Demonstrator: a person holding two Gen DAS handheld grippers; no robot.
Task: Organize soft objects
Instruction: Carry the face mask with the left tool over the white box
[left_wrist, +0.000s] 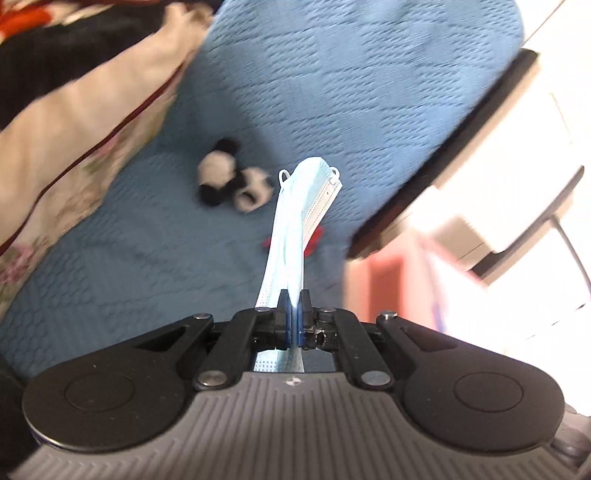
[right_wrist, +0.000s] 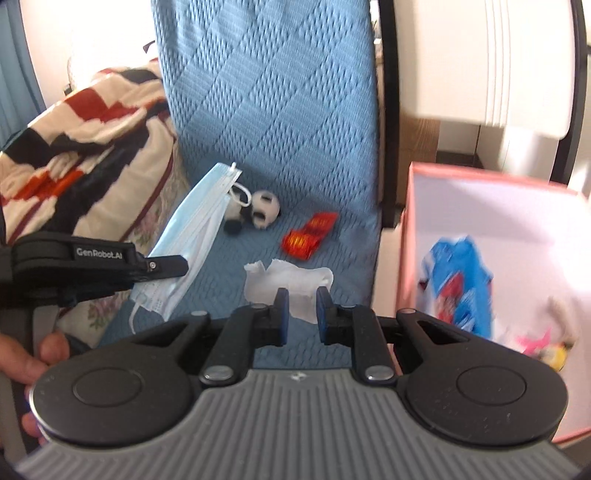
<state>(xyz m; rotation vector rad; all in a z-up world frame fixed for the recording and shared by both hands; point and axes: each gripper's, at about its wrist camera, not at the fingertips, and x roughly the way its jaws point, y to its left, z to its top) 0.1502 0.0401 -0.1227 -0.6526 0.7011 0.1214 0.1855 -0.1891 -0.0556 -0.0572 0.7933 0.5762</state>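
Left gripper (left_wrist: 294, 314): jaws pressed together on a light blue face mask (left_wrist: 291, 221); seen from the right wrist view, raised clear of the bed cover.
Face mask: folded lengthwise, gripped near one end, the longer part standing out beyond the jaws with white ear loops at the far tip; a short tail hanging behind the jaws.
Right gripper (right_wrist: 302, 310): jaws apart by a narrow gap, nothing between them; hovering above a white tissue (right_wrist: 291, 282).
White tissue: crumpled, lying flat on the blue quilted bed cover (right_wrist: 266, 110), just beside the red packet.
Panda plush (right_wrist: 258, 212): small, black and white, lying on the bed cover beyond the tissue, partly behind the mask's loops in the right wrist view.
Red packet (right_wrist: 308, 236): red and yellow wrapper, on the cover to the right of the panda, apart from it.
Pink box (right_wrist: 410, 221): open-topped, standing at the right edge of the bed; blue printed item (right_wrist: 458, 280) inside, with small pink and yellow things in its lower corner, too blurred to identify.
Patterned blanket (right_wrist: 74, 122): red, black and cream, heaped at the left of the bed over a floral cloth.
Hand (right_wrist: 33, 354): fingers wrapped round the left gripper's handle, lower left of the right wrist view.
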